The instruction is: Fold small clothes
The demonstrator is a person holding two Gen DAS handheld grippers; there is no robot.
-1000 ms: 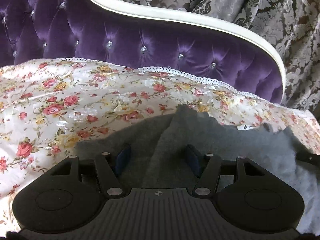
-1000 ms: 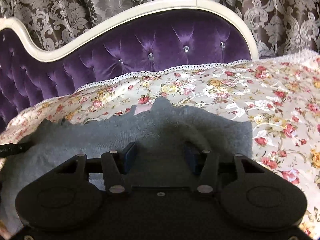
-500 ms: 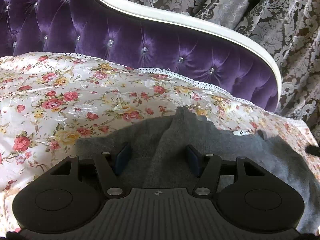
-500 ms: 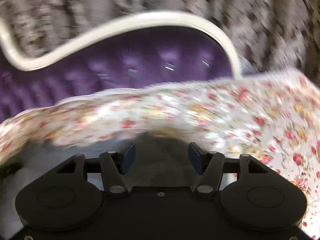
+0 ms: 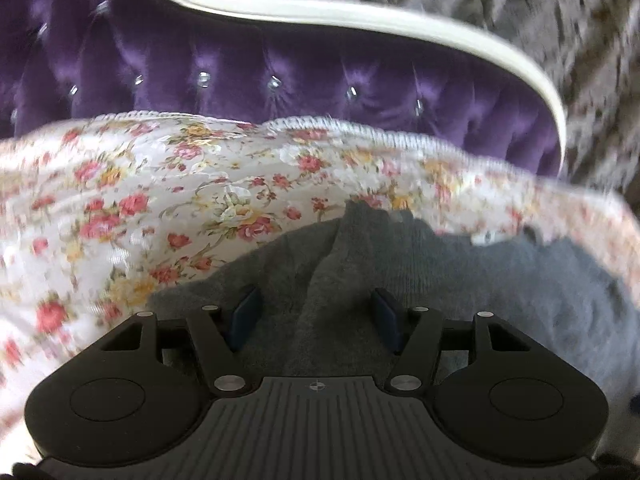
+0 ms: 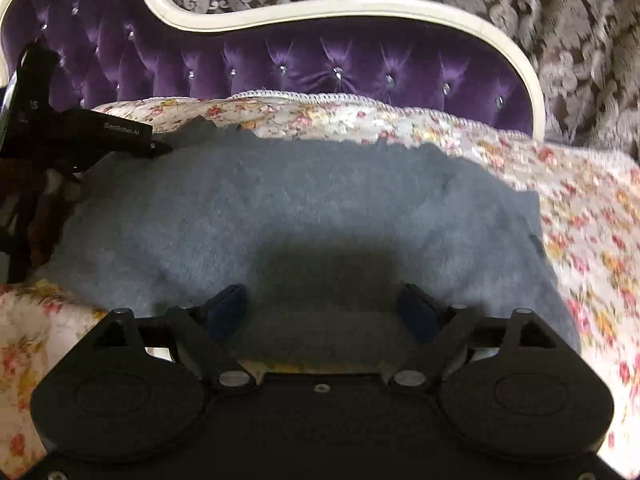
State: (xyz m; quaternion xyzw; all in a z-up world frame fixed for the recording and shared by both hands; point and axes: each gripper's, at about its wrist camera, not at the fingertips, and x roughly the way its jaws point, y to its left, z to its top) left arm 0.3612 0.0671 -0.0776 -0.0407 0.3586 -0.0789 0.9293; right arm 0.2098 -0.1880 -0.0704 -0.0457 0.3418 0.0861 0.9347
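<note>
A grey knitted garment (image 6: 312,200) lies spread on the floral bedspread (image 6: 580,216). My right gripper (image 6: 324,312) hovers over the garment's near edge, its jaws opening wide. The cloth lies flat below them and nothing is pinched. In the left wrist view my left gripper (image 5: 314,314) has a raised ridge of the grey garment (image 5: 332,264) filling the gap between its blue pads (image 5: 244,312). The left gripper (image 6: 156,146) also shows in the right wrist view, at the garment's far left corner.
A purple tufted headboard (image 6: 320,64) with a cream frame (image 6: 532,80) stands behind the bed. Patterned grey curtains (image 6: 540,8) hang beyond it. The bedspread's white lace edge (image 5: 360,128) runs along the headboard.
My right gripper has let go of the grey cloth, spread its jaws and drawn back, so the whole garment now shows. The left gripper has hardly moved and still has the ridge.
</note>
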